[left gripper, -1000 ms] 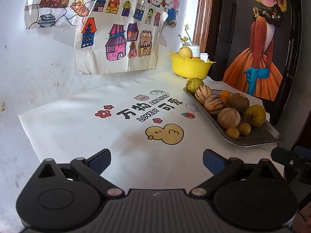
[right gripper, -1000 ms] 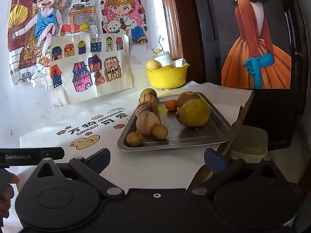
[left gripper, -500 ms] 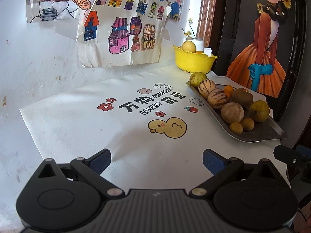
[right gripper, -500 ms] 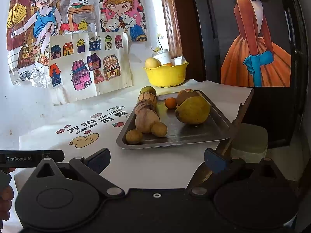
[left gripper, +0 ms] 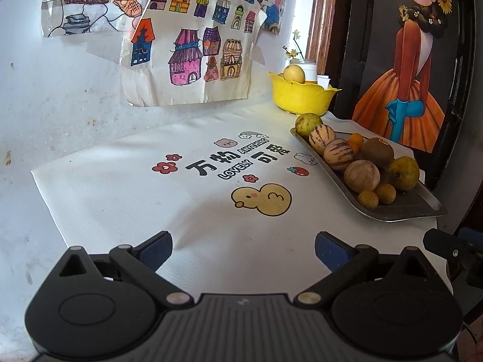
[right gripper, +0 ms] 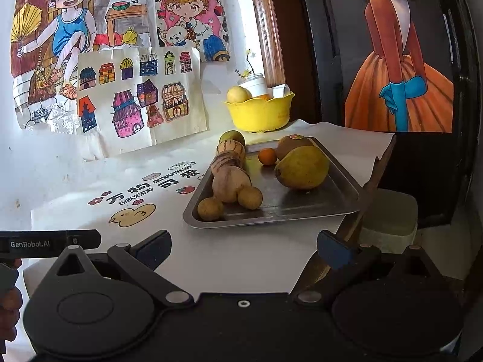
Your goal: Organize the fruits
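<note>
A white printed mat (left gripper: 126, 199) covers the table. On its right side lies a metal tray (right gripper: 305, 208) holding a big yellow-green pear (right gripper: 302, 167), a kiwi (right gripper: 291, 146), a tan round fruit (right gripper: 231, 184), two striped melons (right gripper: 225, 163), a green fruit (right gripper: 231, 137), two small yellow-brown fruits (right gripper: 250, 197) and a tiny orange (right gripper: 267, 156). Behind the tray, a yellow bowl (right gripper: 259, 113) holds a pale fruit (right gripper: 237, 94). The left gripper (left gripper: 243, 249) and right gripper (right gripper: 244, 249) both hang wide open and empty, short of the tray.

Looks like someone's home: kid-style coloured drawings (right gripper: 99, 60) taped to a scuffed white wall, right above a table with a cartoon duck mat (left gripper: 181, 199), a doorway beside them.
</note>
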